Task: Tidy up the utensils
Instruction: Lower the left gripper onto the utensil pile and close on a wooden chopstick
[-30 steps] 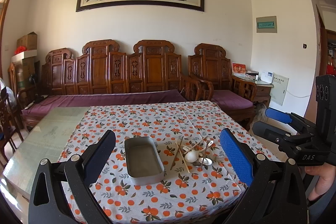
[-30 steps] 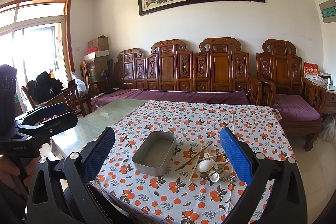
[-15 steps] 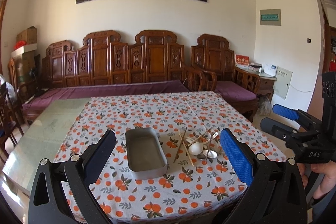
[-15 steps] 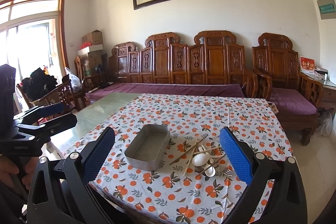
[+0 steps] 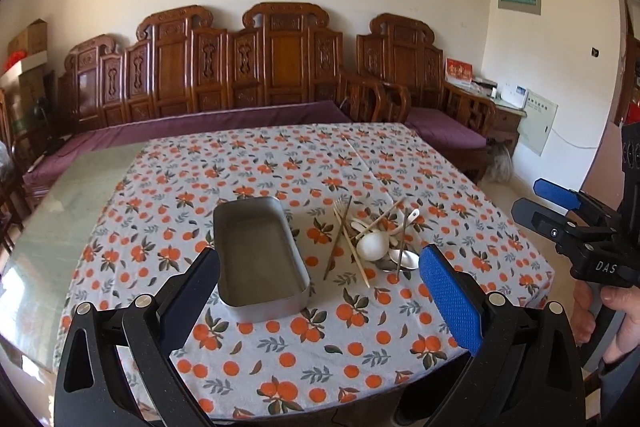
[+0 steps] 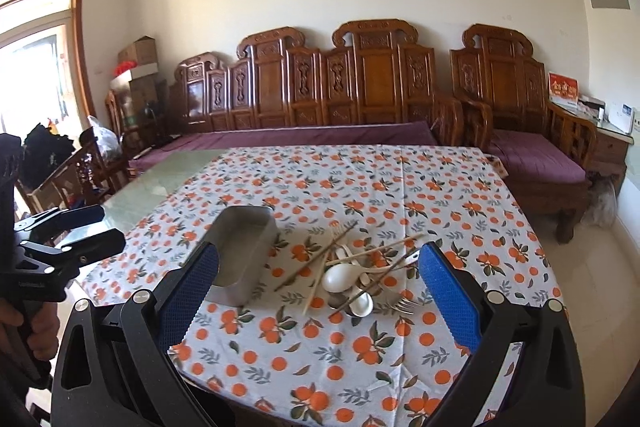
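Above the tablecloth (image 5: 280,347), both grippers (left (image 5: 320,303), right (image 6: 318,303)) gape, holding nothing.

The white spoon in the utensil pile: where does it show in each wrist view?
Left wrist: white spoon sits right of centre, in the pile beside the metal tray.
Right wrist: white spoon sits near centre, low in the pile.
Shared landmark: the metal tray, left of the pile in both views.

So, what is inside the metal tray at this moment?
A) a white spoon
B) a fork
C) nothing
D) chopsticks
C: the tray shows only its bare bottom, while the utensils lie in a pile on the cloth to its right.
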A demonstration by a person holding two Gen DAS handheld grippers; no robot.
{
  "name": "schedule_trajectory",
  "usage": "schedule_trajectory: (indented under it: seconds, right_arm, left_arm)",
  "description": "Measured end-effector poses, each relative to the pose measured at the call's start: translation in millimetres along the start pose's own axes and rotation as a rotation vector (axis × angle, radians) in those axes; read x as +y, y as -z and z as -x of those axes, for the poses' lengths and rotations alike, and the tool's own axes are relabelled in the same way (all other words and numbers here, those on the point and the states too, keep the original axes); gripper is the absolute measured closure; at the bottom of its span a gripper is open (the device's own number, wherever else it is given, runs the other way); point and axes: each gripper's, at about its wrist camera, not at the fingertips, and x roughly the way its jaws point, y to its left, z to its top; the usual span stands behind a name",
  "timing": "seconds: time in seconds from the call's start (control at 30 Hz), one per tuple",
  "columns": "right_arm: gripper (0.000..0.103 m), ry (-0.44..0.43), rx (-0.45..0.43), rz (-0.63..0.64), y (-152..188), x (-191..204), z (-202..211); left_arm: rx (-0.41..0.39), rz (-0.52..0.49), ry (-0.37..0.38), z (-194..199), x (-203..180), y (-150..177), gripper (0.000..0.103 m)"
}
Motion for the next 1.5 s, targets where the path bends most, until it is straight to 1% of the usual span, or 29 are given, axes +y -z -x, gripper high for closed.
schedule_trajectory:
  seconds: [0.27,0.33,0.5,0.57,0.63,0.73,0.93,1.0,1.03,1.1,1.13,1.2,1.33,1.43,1.5]
  right_arm:
    - [0.003,0.014,0.046,-0.011,-2,-26,-39]
    - [0.009,0.015,0.06,-0.02,-3,-35,-50]
    - [0.024,0.026,0.116,-0.052,-1,-57,-73]
    - [0.029,0.027,0.142,-0.069,2,-65,-84]
    - [0.031,0.022,0.165,-0.084,5,-72,-96]
    - [0.035,0.026,0.196,-0.097,11,-80,-117]
    - [0.046,0.017,0.263,-0.134,31,-96,-161]
    - [0.049,0.011,0.286,-0.142,39,-98,-173]
    - [0.049,0.011,0.298,-0.148,45,-100,-180]
    - [0.051,0.007,0.319,-0.157,55,-102,-189]
    - [0.051,0.005,0.324,-0.159,58,-103,-191]
    - [0.053,-0.007,0.334,-0.169,64,-104,-195]
    - [0.053,-0.028,0.348,-0.177,73,-104,-200]
    - [0.053,-0.038,0.35,-0.176,74,-104,-202]
    - [0.053,-0.048,0.345,-0.183,74,-105,-201]
  left_arm:
    - [0.055,0.004,0.02,-36,1,-9,0.007]
    - [0.076,0.007,0.031,-47,2,-10,0.009]
    - [0.14,0.0,0.065,-74,0,-17,0.019]
    - [0.159,-0.01,0.07,-87,-3,-20,0.021]
    - [0.174,-0.022,0.075,-99,-5,-23,0.022]
    - [0.206,-0.041,0.083,-122,-10,-25,0.028]
    - [0.3,-0.083,0.078,-169,-20,-17,0.047]
    - [0.33,-0.092,0.076,-183,-23,-14,0.048]
    - [0.347,-0.098,0.071,-191,-24,-13,0.049]
    - [0.394,-0.114,0.062,-209,-26,-10,0.057]
    - [0.413,-0.119,0.059,-217,-27,-9,0.06]
    - [0.458,-0.126,0.055,-236,-28,-5,0.061]
    - [0.533,-0.144,0.033,-267,-31,2,0.069]
    - [0.562,-0.17,0.011,-286,-36,4,0.073]
    - [0.582,-0.165,0.011,-296,-37,7,0.075]
